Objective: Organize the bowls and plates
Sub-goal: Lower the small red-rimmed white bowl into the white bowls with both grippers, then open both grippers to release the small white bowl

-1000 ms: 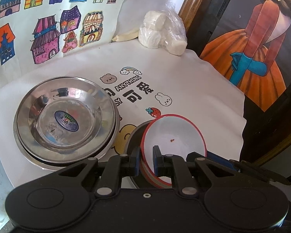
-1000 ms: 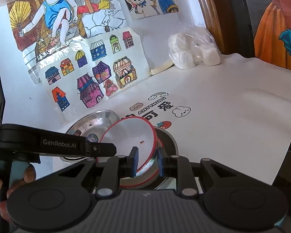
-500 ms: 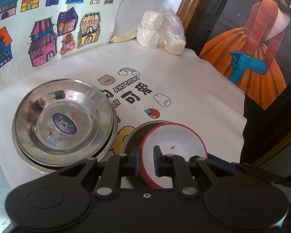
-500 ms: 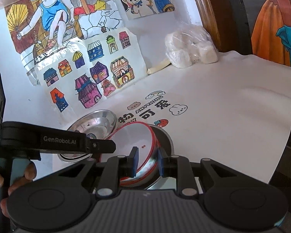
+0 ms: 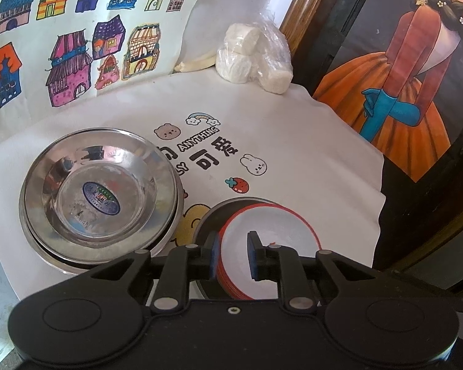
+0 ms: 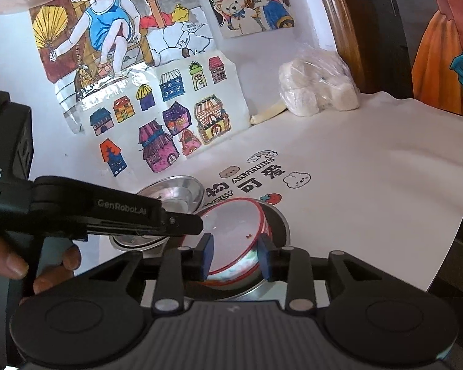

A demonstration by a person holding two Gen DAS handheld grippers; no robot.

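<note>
Worktop [image 5: 308,141] w/ a white printed cloth carries two groups of dishes. Left group: 2 shiny round steel plates [image 5: 100,197], nested one in the other, blue oval sticker in the centre of the top one; in the right wrist view the same pair [image 6: 176,197] sits behind the left tongs' arm. Right group: a white shallow bowl w/ a red rim [image 5: 271,243], sitting in a dark-looking round steel dish [image 5: 206,225]; from the right wrist view the bowl [image 6: 231,234] rests tilted inside that dish [image 6: 277,225]. The bowl's near edge shows several red lines, so there may be more than 1 stacked; can't tell the count. A tiny red speck lies inside the bowl.

Left tongs [image 5: 233,254]: jaws opening, near rim of the red-rimmed bowl between the 2 blue pads, pads not pressing on it. Right tongs [image 6: 235,256]: jaws also opening, bowl's rim in the gap, small clearance both sides. A hand [image 6: 12,268] grips the left tongs' handle at the left edge of the right wrist view.

Further back: 1 clear plastic bag of white lumps [image 5: 256,58] by the wall, well apart from the dishes. 1 sheet of coloured house drawings [image 5: 77,40] leans on the wall.
</note>
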